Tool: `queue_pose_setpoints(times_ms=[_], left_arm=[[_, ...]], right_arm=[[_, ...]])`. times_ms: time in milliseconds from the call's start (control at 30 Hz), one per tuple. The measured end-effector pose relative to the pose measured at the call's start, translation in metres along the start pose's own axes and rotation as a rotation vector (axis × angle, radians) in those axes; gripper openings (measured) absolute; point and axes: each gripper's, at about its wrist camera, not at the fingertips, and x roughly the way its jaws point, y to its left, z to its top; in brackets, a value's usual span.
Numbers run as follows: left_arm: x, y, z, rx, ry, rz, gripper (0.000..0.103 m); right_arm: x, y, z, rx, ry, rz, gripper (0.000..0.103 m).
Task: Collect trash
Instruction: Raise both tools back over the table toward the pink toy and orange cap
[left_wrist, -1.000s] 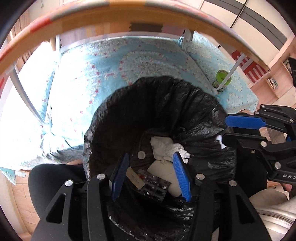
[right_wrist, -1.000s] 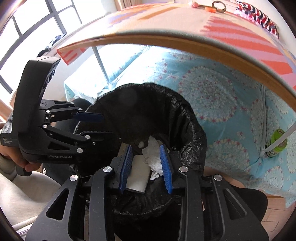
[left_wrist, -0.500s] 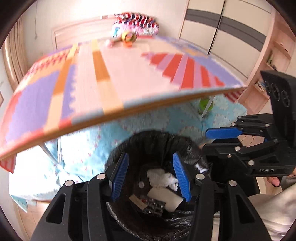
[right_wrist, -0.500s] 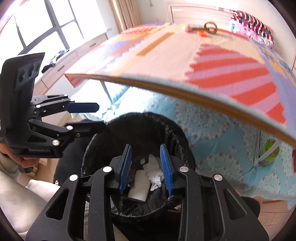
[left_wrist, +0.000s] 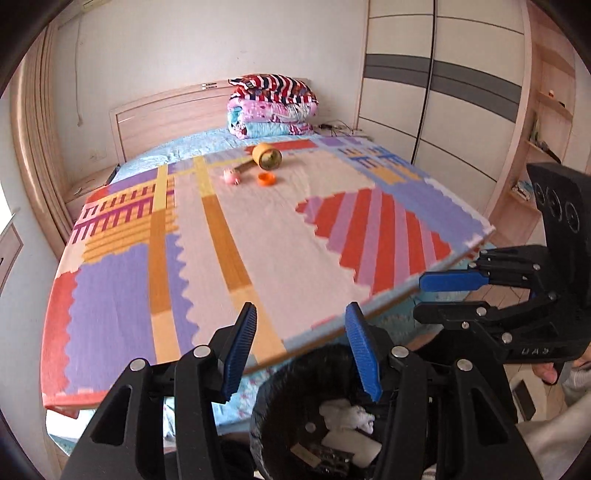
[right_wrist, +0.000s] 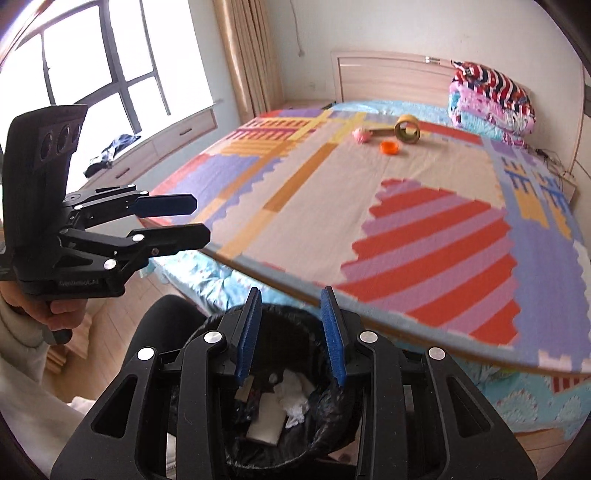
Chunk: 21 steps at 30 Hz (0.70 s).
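A bin lined with a black bag (left_wrist: 273, 413) (right_wrist: 332, 402) stands below the table's near edge. It holds a crumpled tissue (left_wrist: 347, 413) (right_wrist: 293, 397), a white card (right_wrist: 266, 417) and other scraps. My left gripper (left_wrist: 301, 347) (right_wrist: 192, 219) hovers above the bin, open, nothing between its blue pads. My right gripper (right_wrist: 291, 332) (left_wrist: 436, 299) hangs beside it, also open with bare pads. Far across the patterned table top (left_wrist: 258, 258) (right_wrist: 369, 206) lie a tape roll (left_wrist: 267, 156) (right_wrist: 406, 129), an orange cap (left_wrist: 266, 179) (right_wrist: 389, 147) and a small pink toy (left_wrist: 232, 176) (right_wrist: 361, 134).
The table stands over a bed with a blue sheet (right_wrist: 192, 273). Folded quilts (left_wrist: 273, 107) (right_wrist: 487, 99) are stacked by the headboard. A wardrobe (left_wrist: 443, 110) is at the right, a window (right_wrist: 92, 74) at the left. A hand (right_wrist: 55, 310) holds the left gripper's handle.
Both grippers have risen from close over the bin's mouth to above the table edge. The views have tilted up, so the table top and its objects now show.
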Motion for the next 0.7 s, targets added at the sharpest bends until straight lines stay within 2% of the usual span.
queue_pose_setpoints(times_ms=[267, 700], left_arm=[[0.002, 0.014, 0.044, -0.037, -0.078, 0.003, 0.048], [0.038, 0.05, 0.107, -0.043, -0.096, 0.004, 0.048]], right_arm=[[0.005, -0.016, 0.034, 0.007, -0.055, -0.025, 0.034], [0.029, -0.043, 0.088, 0.01, -0.106, -0.067, 0.034]])
